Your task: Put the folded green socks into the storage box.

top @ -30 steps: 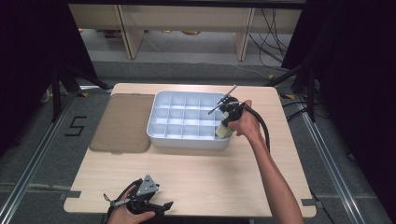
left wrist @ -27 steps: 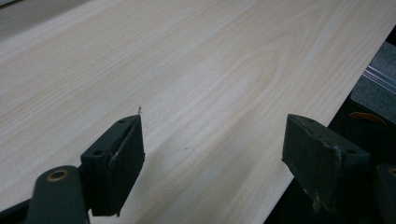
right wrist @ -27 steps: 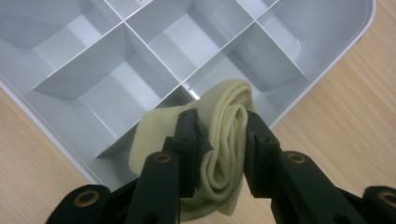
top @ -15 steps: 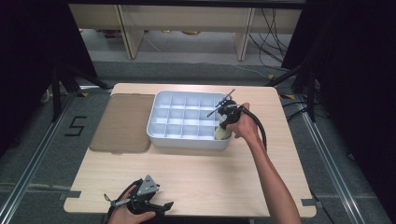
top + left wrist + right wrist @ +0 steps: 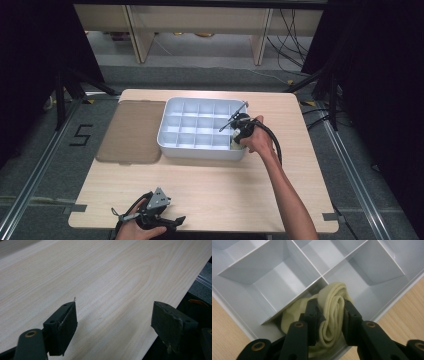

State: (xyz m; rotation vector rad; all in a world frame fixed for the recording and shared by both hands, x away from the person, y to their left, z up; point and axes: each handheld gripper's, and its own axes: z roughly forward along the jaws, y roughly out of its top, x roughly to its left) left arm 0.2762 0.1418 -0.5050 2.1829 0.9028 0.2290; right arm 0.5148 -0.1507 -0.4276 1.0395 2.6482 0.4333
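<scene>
On pale wooden tabletop point(image 5: 210, 190): right gripper point(image 5: 331, 312) jaws clamping rolled cream cloth point(image 5: 332, 315) into white divided tray point(image 5: 172, 142), near-right compartment; release pending; left gripper point(image 5: 113, 322) jaws wide, idle.

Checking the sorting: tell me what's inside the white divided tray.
The white divided tray holds a rolled cream cloth in its near right corner compartment, gripped by the right gripper. Other visible compartments look empty; the hand hides some.
</scene>
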